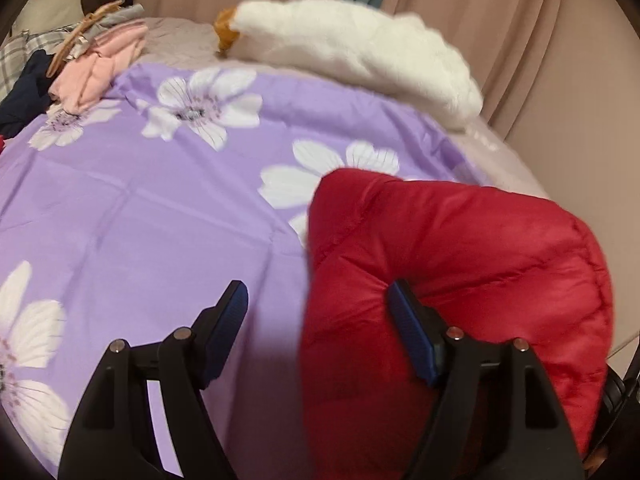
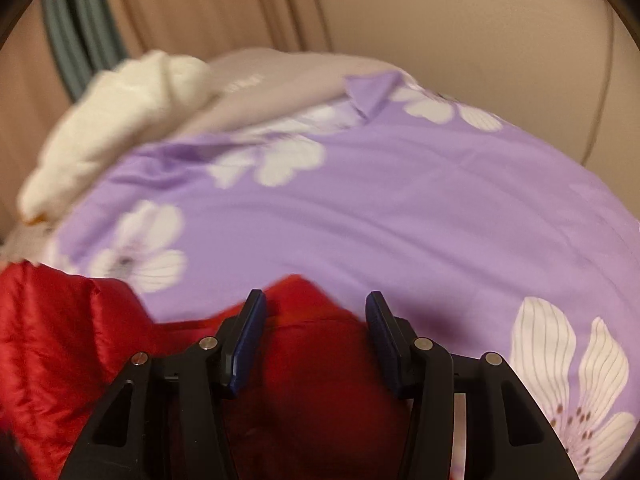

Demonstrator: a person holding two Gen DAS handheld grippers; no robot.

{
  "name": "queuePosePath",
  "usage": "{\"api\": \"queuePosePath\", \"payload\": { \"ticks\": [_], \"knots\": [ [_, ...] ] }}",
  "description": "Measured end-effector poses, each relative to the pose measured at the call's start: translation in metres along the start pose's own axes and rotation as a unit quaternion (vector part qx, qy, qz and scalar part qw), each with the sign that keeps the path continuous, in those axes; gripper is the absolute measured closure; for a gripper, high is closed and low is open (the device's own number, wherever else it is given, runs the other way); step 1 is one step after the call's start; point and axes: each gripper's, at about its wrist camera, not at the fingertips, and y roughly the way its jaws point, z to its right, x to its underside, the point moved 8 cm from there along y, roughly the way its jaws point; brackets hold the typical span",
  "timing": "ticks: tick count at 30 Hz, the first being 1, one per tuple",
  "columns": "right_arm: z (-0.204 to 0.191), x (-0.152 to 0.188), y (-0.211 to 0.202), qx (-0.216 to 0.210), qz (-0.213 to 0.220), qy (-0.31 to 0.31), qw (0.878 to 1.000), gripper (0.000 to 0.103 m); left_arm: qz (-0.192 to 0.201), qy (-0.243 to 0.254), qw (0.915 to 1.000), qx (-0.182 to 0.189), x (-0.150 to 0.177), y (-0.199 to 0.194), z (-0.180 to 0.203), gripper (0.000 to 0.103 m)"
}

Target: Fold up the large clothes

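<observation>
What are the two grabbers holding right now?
Nothing. The left gripper and right gripper are both open, with the red puffy jacket lying loose between their fingers on the purple flowered sheet.

the puffy quilted jacket (image 1: 460,264) is bright red with stitched seams, and it lies on a bedsheet (image 1: 140,200) of lilac purple printed with big white flowers whose petals carry thin dark lines and speckled centres. a fluffy white plush toy (image 1: 360,52) with an orange-brown beak sits at the far edge against beige-pink curtains (image 1: 500,20) broken by a teal-grey strip, while a pale pink garment (image 1: 100,64) and a dark navy one (image 1: 20,96) lie at the left. both grippers, left gripper (image 1: 316,300) and right gripper (image 2: 314,308), are black with dark blue pads.
</observation>
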Motion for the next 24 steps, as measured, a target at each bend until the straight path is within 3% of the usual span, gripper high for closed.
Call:
{"api": "queuePosePath", "payload": {
  "ticks": [2,5,10,15,19,21,24],
  "knots": [
    [0.008,0.007,0.021,-0.012,-0.030,0.022,0.999,0.052,-0.015,-0.011,0.9997,0.014,0.006,0.015,0.006,0.028],
    [0.016,0.010,0.035,-0.018,-0.031,0.044,0.998,0.052,-0.036,-0.029,0.9984,0.034,0.013,0.032,0.011,0.027],
    [0.011,0.012,0.041,0.013,-0.010,0.027,0.999,0.052,0.004,0.005,0.9999,-0.011,0.013,0.032,0.018,0.027],
    [0.015,0.010,0.037,0.008,-0.012,0.031,0.999,0.052,-0.005,0.006,0.9998,-0.017,0.015,0.037,0.014,0.026],
    [0.018,0.010,0.027,-0.006,-0.027,0.044,0.999,0.048,0.031,0.039,0.9974,-0.052,0.005,-0.002,0.013,0.034],
    [0.022,0.012,0.008,-0.035,-0.033,0.065,0.997,0.044,0.053,0.035,0.9979,-0.006,0.001,-0.037,0.019,0.034],
    [0.027,0.014,-0.028,-0.081,-0.017,0.095,0.992,0.037,0.057,0.018,0.9957,0.070,0.002,-0.073,0.030,0.034]
  ]
}}
